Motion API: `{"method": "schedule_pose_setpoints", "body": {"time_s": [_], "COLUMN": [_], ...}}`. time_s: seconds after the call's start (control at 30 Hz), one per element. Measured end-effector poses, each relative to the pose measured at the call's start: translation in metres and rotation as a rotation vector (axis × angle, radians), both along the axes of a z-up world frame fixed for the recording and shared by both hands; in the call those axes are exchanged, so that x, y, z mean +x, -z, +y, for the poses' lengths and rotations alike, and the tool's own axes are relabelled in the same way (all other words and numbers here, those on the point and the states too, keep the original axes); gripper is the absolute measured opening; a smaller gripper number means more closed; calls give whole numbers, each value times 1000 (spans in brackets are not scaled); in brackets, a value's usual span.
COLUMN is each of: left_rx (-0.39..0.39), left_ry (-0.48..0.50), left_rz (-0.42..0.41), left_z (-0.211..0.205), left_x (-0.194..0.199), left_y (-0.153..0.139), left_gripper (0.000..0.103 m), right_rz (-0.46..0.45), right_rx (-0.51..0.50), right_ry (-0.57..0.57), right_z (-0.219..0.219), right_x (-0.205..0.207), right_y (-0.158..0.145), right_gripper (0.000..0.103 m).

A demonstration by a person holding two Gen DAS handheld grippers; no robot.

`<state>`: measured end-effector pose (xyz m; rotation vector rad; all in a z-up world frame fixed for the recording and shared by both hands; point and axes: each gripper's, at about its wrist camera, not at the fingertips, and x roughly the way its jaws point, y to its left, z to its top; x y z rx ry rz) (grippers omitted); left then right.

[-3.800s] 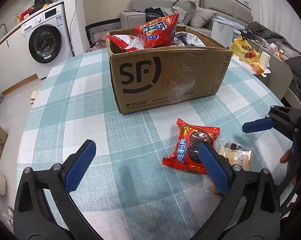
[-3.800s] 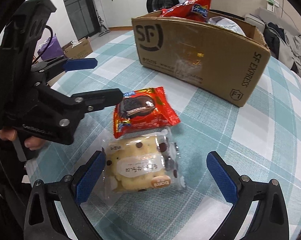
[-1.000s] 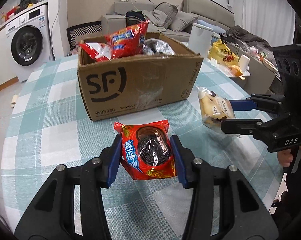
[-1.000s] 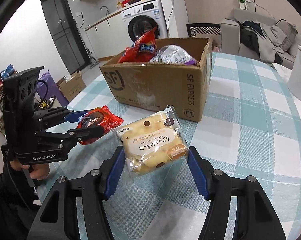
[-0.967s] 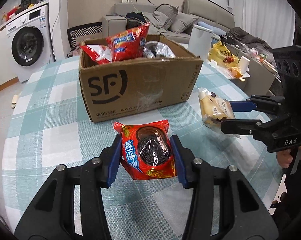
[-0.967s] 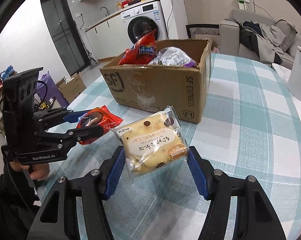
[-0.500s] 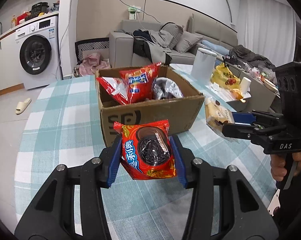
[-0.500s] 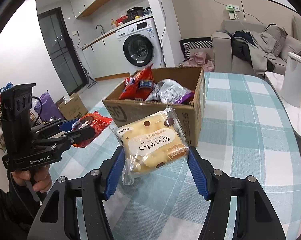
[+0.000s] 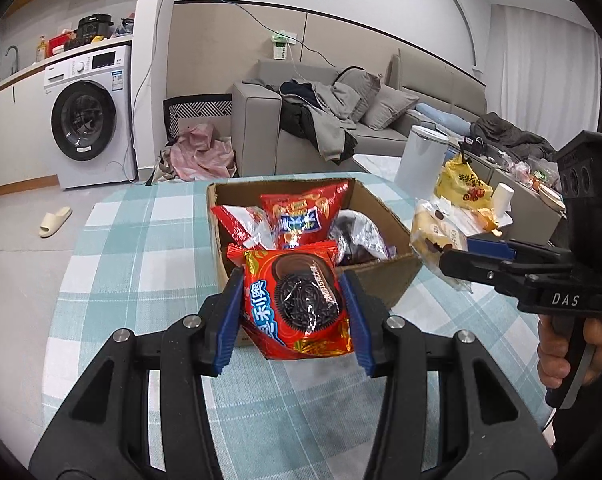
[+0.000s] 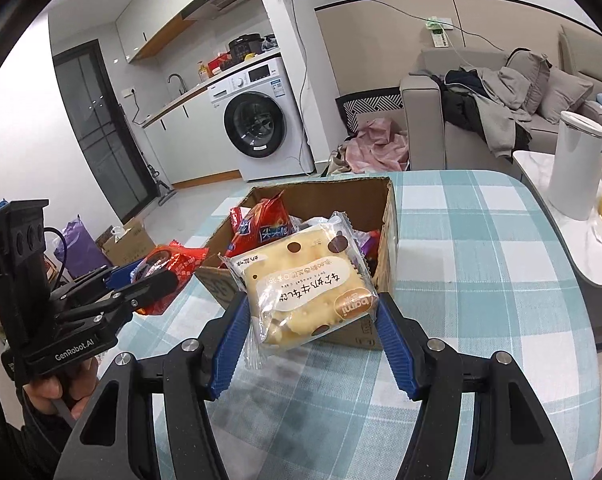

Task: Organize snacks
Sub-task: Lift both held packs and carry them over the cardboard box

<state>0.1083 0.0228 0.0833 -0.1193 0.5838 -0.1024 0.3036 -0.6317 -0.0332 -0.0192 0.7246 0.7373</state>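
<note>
Snacks [image 9: 297, 304] pinched in both raised hand-held grippers [image 9: 293, 312], seemingly tilted downward.

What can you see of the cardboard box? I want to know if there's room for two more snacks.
The box is brown corrugated cardboard, open-topped with no flaps folded over, standing upright on the checked tablecloth. A dark logo shows on one outer wall. Inside, a red chip bag stands above the rim, beside a red-and-white packet and a dark foil bag. The part along the far wall looks unfilled, so room seems likely. No fingers touch it.
</note>
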Motion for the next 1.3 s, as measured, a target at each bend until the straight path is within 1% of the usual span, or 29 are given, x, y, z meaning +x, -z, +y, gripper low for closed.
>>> {"method": "schedule_pose_setpoints", "body": {"time_s": [0.2, 0.33, 0.4, 0.8, 0.93, 1.3], "left_rx": [-1, 19, 16, 21, 7, 24], "left_ry": [-11, -19, -19, -39, -48, -68], "left_rz": [-11, -17, -18, -23, -18, -22], "left_z": [2, 0, 1, 3, 7, 15], "left_x": [19, 30, 36, 68, 78, 105], "left_y": [-5, -7, -7, -6, -2, 8], "left_gripper": [44, 44, 44, 44, 44, 44], "right_rz": [-3, -12, -12, 1, 2, 18], "right_rx": [20, 35, 36, 46, 37, 50], "right_ry": [17, 31, 36, 89, 101, 140], "right_z": [4, 7, 9, 23, 30, 44], "right_x": [11, 20, 25, 51, 62, 88], "right_y": [-8, -13, -15, -12, -11, -6], "right_gripper": [64, 64, 64, 64, 64, 64]}}
